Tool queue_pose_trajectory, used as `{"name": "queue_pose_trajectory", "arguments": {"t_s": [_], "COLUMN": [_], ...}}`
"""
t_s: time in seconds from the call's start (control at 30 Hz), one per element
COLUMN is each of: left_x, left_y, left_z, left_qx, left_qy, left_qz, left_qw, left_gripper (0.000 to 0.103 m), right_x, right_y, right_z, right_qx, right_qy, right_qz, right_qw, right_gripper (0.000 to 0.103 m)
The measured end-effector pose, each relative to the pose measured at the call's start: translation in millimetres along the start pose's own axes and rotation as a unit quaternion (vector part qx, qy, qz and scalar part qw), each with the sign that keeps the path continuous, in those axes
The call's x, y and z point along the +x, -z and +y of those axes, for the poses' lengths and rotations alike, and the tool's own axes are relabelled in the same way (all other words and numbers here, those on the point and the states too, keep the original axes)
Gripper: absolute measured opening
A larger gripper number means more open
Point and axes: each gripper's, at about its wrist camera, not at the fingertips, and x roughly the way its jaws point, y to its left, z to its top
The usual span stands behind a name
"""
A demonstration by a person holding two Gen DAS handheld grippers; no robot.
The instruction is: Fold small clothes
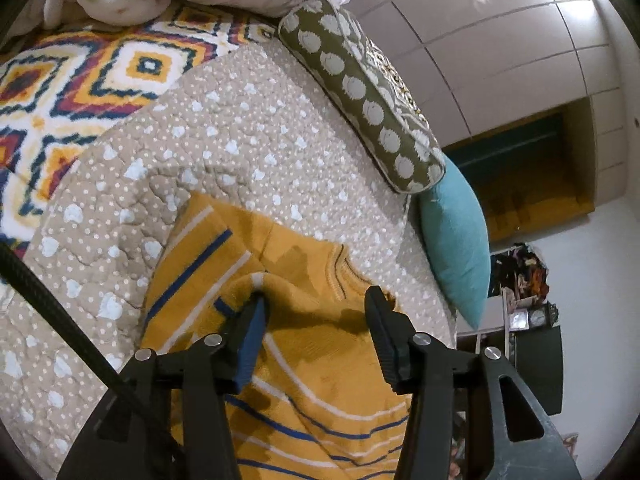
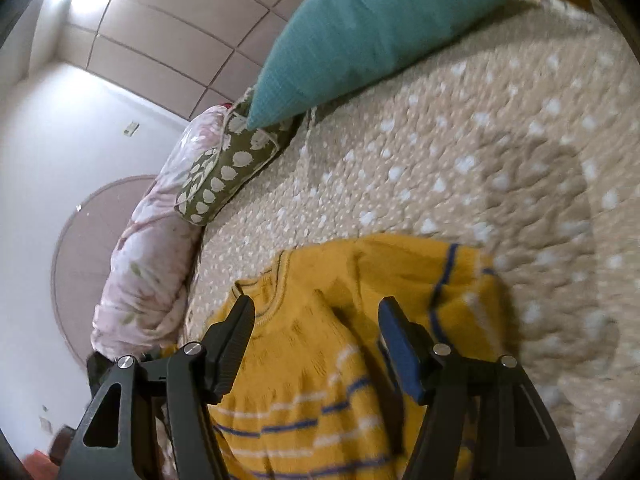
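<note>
Jaws on your left hand-held gripper (image 1: 316,300) and right hand-held gripper (image 2: 316,312) stand apart, gripping nothing, just over the yellow striped sweater (image 1: 320,360). It lies on the dotted quilt (image 1: 240,140), near the teal pillow (image 1: 456,236).

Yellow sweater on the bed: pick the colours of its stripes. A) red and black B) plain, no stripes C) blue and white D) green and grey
C: the yellow sweater carries thin blue and white stripes across its body and sleeve, seen in both wrist views as it lies on the dotted beige quilt.
</note>
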Motion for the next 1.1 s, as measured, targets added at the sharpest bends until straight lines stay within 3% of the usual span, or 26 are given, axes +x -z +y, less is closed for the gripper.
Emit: {"name": "queue_pose_trajectory", "arguments": {"t_s": [0.1,0.23,0.37,0.53,0.63,0.7,0.73,0.77,0.9,0.97,1.1], "left_x": [-16,-35,-47,-45,-38,-30,-26,-25,-36,-48,-76], "left_y": [-6,-10,11,65,97,109,111,111,105,106,118], "left_z": [0,-2,-11,-1,15,29,37,43,55,52,44], "left_qx": [-0.009,-0.010,0.055,0.156,0.203,0.219,0.227,0.230,0.210,0.210,0.224], "left_qy": [-0.014,-0.013,-0.065,-0.141,-0.182,-0.230,-0.253,-0.259,-0.242,-0.242,-0.255], "left_qz": [-0.032,-0.041,-0.037,-0.004,0.010,0.015,0.016,0.016,0.009,-0.001,-0.029], "left_qw": [0.9994,0.9990,0.9956,0.9777,0.9622,0.9480,0.9403,0.9377,0.9474,0.9474,0.9400], "left_gripper": [0.071,0.071,0.072,0.072,0.072,0.071,0.071,0.070,0.070,0.070,0.070], "right_x": [-22,-49,-68,-70,-62,-50,-45,-45,-61,-69,-87], "right_y": [14,38,67,113,134,143,144,143,131,132,139], "right_z": [1,1,2,2,-1,-7,-12,-17,-51,-61,-49], "right_qx": [-0.033,-0.064,-0.098,-0.149,-0.165,-0.174,-0.167,-0.157,-0.088,-0.079,-0.118], "right_qy": [0.019,0.030,0.041,0.072,0.095,0.108,0.106,0.103,0.098,0.094,0.115], "right_qz": [0.000,0.000,0.003,0.011,0.018,0.038,0.052,0.051,0.026,0.025,0.000], "right_qw": [0.999,0.998,0.994,0.986,0.981,0.978,0.979,0.981,0.991,0.992,0.986], "right_gripper": [0.071,0.071,0.071,0.071,0.068,0.039,0.011,0.010,0.011,0.025,0.037]}}
